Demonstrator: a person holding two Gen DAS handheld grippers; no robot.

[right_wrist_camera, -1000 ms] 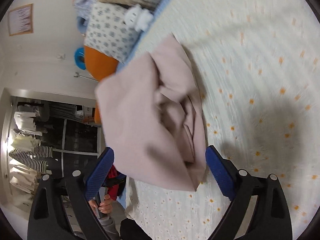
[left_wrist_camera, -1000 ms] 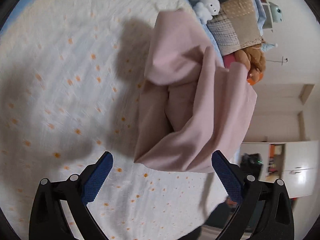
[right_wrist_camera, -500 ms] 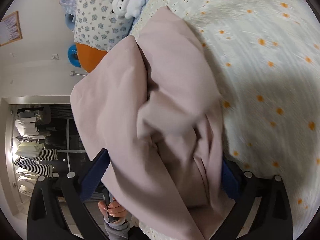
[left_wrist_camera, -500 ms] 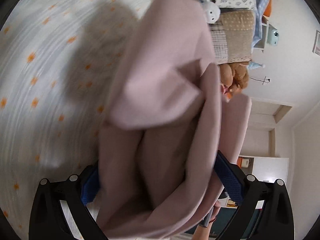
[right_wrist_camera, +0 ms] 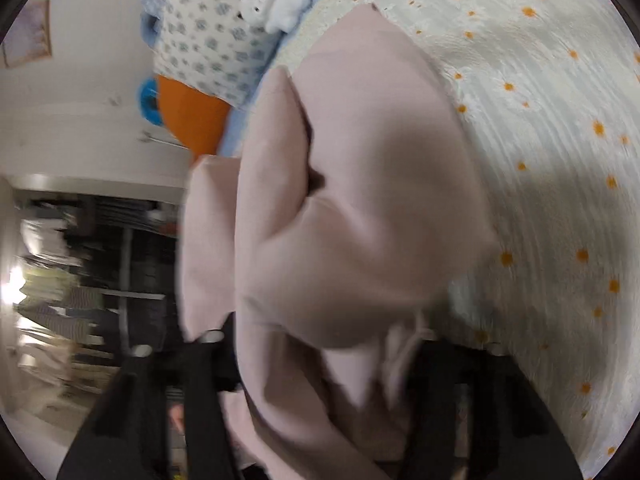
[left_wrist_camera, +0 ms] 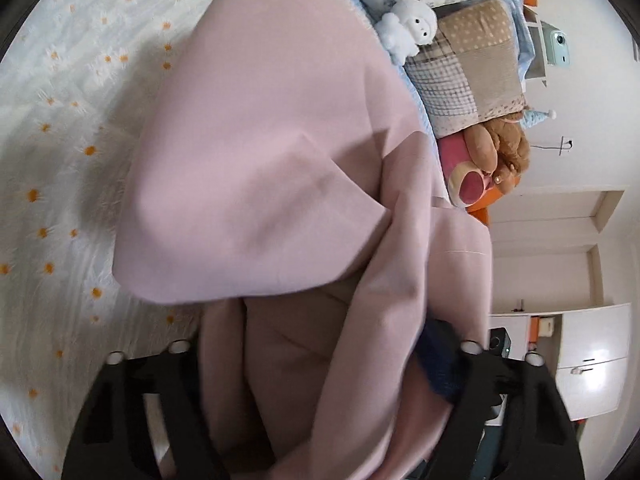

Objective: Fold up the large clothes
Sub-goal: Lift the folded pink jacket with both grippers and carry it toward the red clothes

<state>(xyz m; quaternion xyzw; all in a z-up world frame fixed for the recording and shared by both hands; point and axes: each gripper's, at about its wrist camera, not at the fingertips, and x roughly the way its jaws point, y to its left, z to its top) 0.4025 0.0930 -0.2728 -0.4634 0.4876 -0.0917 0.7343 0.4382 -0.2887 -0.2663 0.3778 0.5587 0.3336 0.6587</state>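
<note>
- On the daisy-print bedspread (left_wrist_camera: 68, 168): one pink garment (left_wrist_camera: 260, 168), bunched in several loose folds, filling the middle of both wrist views.
- Left gripper (left_wrist_camera: 320, 392): cloth lies between its two fingers; one blue pad (left_wrist_camera: 436, 364) shows, pressed against the fabric. Whether it is clamped, cannot tell.
- Right gripper (right_wrist_camera: 320, 384): both fingertips buried in cloth; grip state cannot be told.
- Bed edge: one white plush (left_wrist_camera: 408, 28), one brown plush (left_wrist_camera: 500, 148), one patchwork pillow (left_wrist_camera: 468, 72), one floral pillow (right_wrist_camera: 216, 48).

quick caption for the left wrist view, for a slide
Left gripper buried in a bunched pink garment over a daisy-print bedspread.
</note>
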